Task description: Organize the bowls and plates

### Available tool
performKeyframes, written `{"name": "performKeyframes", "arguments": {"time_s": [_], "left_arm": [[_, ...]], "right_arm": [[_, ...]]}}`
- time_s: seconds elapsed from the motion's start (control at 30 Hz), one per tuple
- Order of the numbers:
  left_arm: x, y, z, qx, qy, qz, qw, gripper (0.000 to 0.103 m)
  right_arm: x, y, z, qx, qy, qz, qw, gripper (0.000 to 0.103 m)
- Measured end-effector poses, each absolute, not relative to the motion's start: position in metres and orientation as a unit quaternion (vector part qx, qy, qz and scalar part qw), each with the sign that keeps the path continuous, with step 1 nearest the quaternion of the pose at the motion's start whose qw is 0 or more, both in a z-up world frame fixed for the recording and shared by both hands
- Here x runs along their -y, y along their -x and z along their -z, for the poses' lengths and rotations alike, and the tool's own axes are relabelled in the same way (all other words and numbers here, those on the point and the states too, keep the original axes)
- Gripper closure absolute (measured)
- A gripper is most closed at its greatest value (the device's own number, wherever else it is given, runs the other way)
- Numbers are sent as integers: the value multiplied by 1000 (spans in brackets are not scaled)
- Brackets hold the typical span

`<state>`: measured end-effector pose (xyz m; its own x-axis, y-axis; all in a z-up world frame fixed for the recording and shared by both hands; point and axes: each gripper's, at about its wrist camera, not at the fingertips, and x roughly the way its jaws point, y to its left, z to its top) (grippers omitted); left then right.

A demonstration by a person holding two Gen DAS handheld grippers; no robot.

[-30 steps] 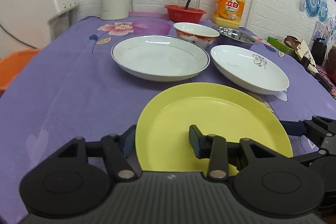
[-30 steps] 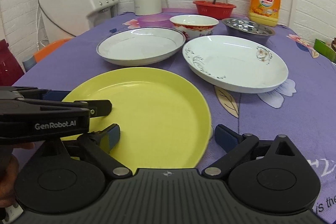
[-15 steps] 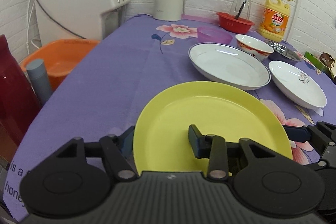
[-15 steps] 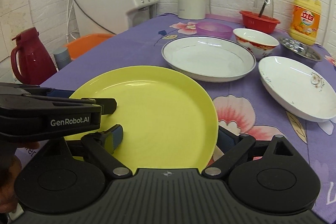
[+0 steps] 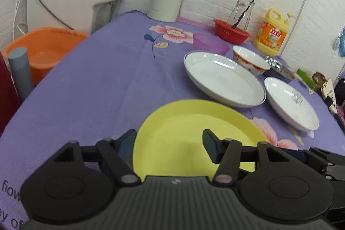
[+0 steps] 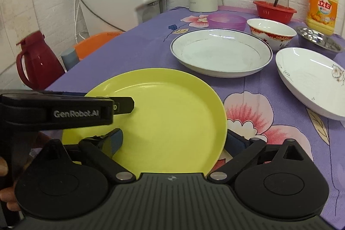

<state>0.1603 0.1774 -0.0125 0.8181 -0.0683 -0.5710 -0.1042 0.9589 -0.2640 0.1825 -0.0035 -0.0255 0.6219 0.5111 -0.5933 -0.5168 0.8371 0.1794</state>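
Both tongs (image 5: 170, 144) (image 6: 172, 140) clamp yellow plate (image 6: 163, 120) rim; bare cloth (image 5: 103, 83) leftward.

Yellow plate (image 6: 172, 118): round, shallow, empty, level, nearest. Blue-rimmed white plate (image 6: 220, 51) behind it, apart. Floral white plate (image 6: 310, 79) right of that. Red-patterned bowl (image 6: 270, 32), purple bowl (image 6: 226, 21), steel bowl (image 6: 319, 41) farther back, upright.

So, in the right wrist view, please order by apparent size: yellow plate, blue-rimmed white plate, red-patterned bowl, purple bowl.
1. Yellow plate, though it is the nearest to the camera.
2. Blue-rimmed white plate.
3. Red-patterned bowl and purple bowl look alike; I cannot rank them.
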Motion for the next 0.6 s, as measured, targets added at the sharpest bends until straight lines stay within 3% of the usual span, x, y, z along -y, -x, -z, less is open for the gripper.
{"name": "performKeyframes", "arguments": {"time_s": [0.23,0.6], "left_arm": [[-177,-179,-20,-258,105,-5,961,33],[-193,-222,-14,-273,105,-16,956,30]], "right_arm": [[30,-211,-5,-286,0,-259,923,0],[27,-326,-7,-299,10,-257,919,0]]}}
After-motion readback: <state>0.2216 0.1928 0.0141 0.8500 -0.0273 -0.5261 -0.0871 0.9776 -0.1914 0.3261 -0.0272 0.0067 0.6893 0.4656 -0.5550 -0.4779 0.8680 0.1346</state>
